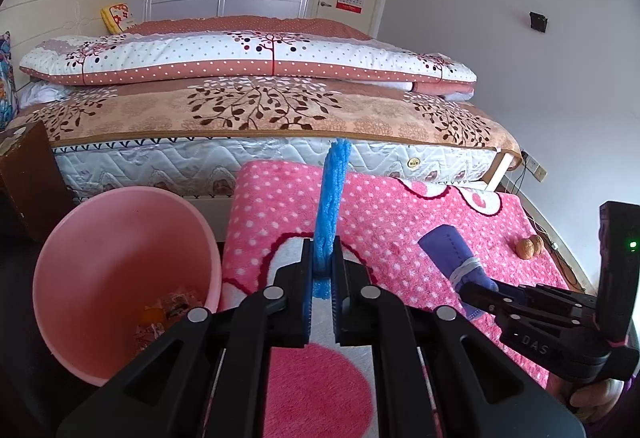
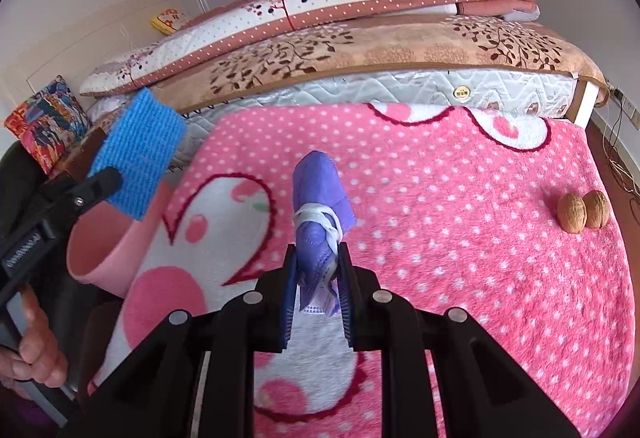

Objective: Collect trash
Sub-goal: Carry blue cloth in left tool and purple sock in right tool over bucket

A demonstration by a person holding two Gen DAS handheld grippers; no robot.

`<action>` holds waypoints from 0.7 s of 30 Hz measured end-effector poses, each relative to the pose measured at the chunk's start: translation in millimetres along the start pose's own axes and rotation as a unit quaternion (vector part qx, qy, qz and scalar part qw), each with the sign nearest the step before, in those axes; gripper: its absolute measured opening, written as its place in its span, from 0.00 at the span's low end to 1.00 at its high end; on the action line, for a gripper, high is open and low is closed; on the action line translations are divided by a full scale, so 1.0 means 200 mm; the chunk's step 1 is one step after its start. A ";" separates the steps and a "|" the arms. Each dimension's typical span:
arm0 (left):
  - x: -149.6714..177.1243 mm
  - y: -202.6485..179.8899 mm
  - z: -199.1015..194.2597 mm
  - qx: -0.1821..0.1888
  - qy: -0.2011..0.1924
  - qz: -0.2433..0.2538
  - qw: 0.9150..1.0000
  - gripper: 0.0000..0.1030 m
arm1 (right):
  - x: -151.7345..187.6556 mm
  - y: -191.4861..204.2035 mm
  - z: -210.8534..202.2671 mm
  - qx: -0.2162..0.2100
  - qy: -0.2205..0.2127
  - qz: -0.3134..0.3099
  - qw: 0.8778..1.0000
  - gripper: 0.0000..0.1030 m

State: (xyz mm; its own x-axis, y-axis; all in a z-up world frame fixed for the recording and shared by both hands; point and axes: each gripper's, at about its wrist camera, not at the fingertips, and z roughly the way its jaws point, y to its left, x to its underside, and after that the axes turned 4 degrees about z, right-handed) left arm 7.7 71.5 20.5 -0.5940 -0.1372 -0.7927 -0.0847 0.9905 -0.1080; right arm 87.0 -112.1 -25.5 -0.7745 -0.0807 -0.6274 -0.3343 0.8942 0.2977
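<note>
Bedroom, white walls, wardrobe and door at the back. Bed [image 1: 256, 110] piled with folded quilts, tree-patterned. In front, a low surface draped in a pink polka-dot blanket [image 2: 460, 198], hearts and white patches in the pattern.

Left tongs [image 1: 322, 270]: clamped tight on a blue sponge cloth [image 1: 330, 198], held edge-on and standing upright above the blanket. Pink bin [image 1: 120, 266] just to the left, tilted toward the camera, a few wrappers at the bottom.

Right tongs [image 2: 318, 274]: nearly closed on a rolled purple mask [image 2: 320, 206], bound with its own white ear loop, gripped at its lower end, roll sticking up and forward. Clear of the blanket, by the look of it.

Two walnuts [image 2: 584, 212] well off to the right on the blanket, touching each other, untouched.

Likely step: both pieces carried toward the bin.

Risks, as judgement: mask gripped only at its loose lower end, so possibly slipping out or unrolling on the way. Cloth long and floppy, so apt to catch on the bin's rim or drape over it rather than drop in. Both tongs heading for one opening, so a chance of collision. Bin tilted and light-looking, so easily knocked over. Walnuts round, prone to roll off if the blanket gets tugged.
</note>
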 end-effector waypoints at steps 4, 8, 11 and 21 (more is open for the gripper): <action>0.00 0.01 -0.04 -0.005 -0.009 -0.003 1.000 0.07 | 0.00 0.07 -0.07 -0.011 -0.018 -0.002 1.000 0.18; 0.00 0.02 -0.08 -0.013 -0.019 -0.004 1.000 0.07 | 0.00 0.14 -0.12 -0.017 -0.031 -0.008 0.999 0.18; 0.00 0.04 -0.10 -0.020 -0.026 -0.007 0.999 0.07 | -0.02 0.19 -0.14 -0.022 -0.039 -0.012 0.999 0.18; 0.01 0.11 -0.18 -0.047 -0.045 -0.015 0.998 0.07 | -0.07 0.36 -0.17 -0.043 -0.058 -0.033 0.997 0.18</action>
State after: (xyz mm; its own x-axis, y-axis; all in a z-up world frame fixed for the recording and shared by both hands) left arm -23.2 93.6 38.5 -0.5154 -0.1622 -0.8415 -0.1785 0.9807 -0.0797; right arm 54.8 -62.4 29.2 -0.6836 -0.0817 -0.7253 -0.4314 0.8468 0.3111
